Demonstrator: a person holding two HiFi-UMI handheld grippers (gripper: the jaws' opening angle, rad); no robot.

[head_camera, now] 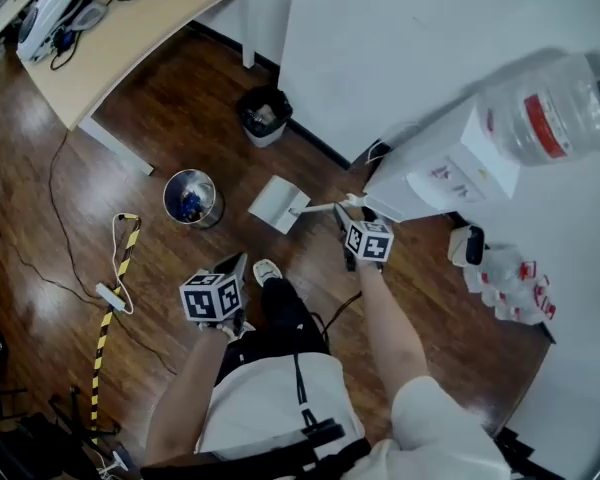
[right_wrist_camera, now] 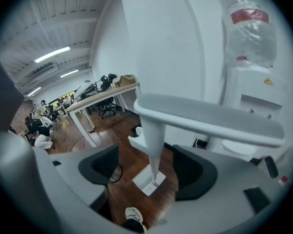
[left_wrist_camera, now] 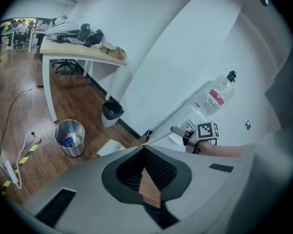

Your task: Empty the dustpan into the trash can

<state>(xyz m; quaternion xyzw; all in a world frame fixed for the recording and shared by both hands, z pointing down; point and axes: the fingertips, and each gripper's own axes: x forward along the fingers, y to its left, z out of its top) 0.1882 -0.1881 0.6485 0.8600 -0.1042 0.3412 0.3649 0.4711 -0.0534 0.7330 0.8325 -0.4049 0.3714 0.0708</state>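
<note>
Fingers (right_wrist_camera: 100, 165) of the right gripper (head_camera: 349, 208) spread, loosely straddling the handle (right_wrist_camera: 154, 140); left gripper (head_camera: 235, 268) pressed together, empty; dustpan (head_camera: 278, 204) on the floor, trash can (head_camera: 191, 197) at its nine o'clock; pan looks bare, probably emptied.

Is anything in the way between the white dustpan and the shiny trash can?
Nothing visible does. In the head view only bare wooden floor lies between the dustpan and the silver trash can to its left. The person's shoe sits off that line.
</note>
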